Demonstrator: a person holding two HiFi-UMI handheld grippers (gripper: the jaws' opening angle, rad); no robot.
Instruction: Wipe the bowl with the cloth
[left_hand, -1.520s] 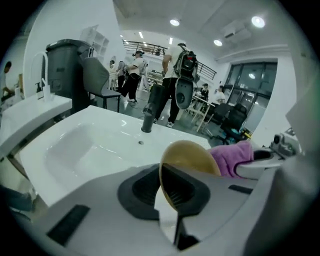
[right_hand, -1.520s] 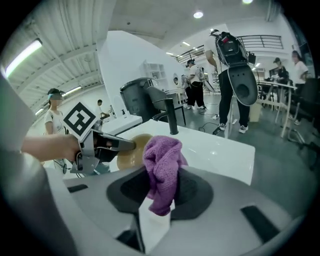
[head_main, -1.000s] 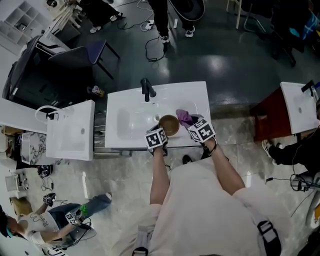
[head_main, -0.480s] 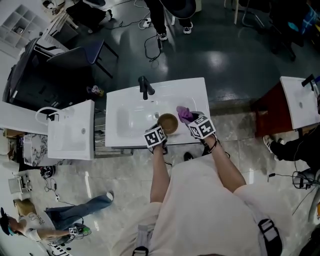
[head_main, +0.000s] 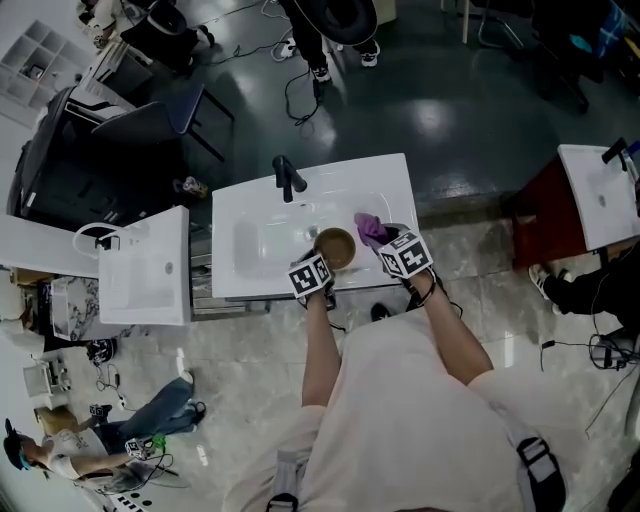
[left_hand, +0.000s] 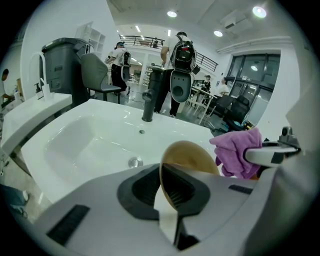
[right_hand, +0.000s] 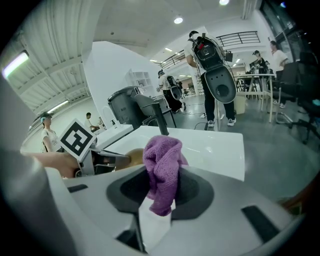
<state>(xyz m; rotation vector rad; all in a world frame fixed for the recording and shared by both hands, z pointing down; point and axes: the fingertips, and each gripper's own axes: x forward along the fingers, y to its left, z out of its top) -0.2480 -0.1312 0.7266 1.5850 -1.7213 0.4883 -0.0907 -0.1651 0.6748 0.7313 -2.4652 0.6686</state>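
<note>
I am working in what looks like a big open robotics lab or test hall, not a home. White washbasins stand free on stands: the centre basin (head_main: 250, 245), a left basin (head_main: 140, 270) and a right-edge basin (head_main: 600, 205). Cables (head_main: 296, 92) trail over the dark polished floor (head_main: 440, 130) at upper middle, near an office chair (head_main: 150, 120). In the left gripper view, a person (left_hand: 169, 50) carrying a bulky backpack rig (left_hand: 183, 52) stands under ceiling spotlights (left_hand: 171, 14). A railed mezzanine (left_hand: 135, 40) and glass-walled rooms (left_hand: 255, 82) lie behind. The far details are small, so lab is my best reading.
</note>
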